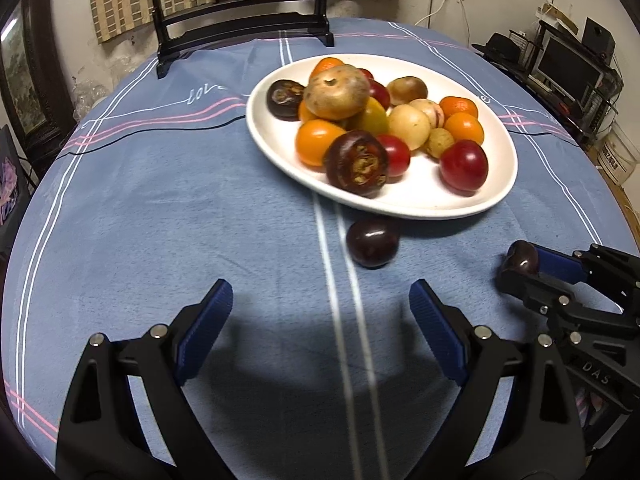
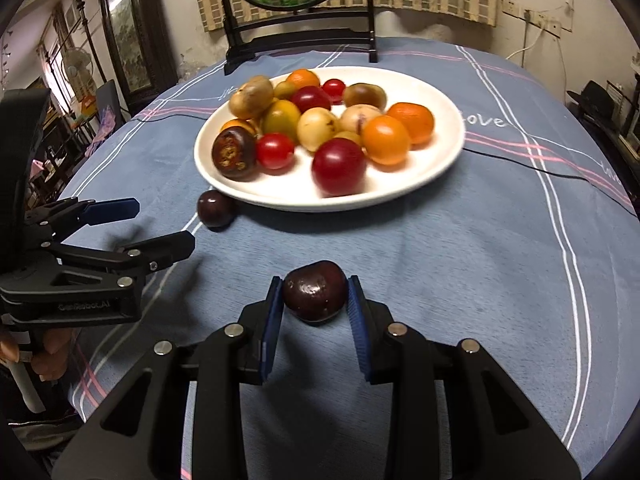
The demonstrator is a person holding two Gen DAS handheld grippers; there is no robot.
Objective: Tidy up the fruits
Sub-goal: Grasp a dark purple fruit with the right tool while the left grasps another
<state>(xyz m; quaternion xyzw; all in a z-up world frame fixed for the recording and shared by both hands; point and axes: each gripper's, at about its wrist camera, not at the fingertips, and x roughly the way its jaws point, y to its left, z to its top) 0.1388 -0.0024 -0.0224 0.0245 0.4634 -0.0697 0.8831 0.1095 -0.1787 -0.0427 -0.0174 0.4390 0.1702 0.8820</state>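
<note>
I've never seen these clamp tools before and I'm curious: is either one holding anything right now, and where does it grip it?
The right gripper holds a dark purple fruit, its pads pressing the fruit's two opposite sides. The left gripper is open and holds nothing.

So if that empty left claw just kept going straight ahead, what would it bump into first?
Probably the loose dark plum on the tablecloth, slightly right of the left claw centre line. If it slipped past, the white plate rim comes next. Depth is hard to judge.
</note>
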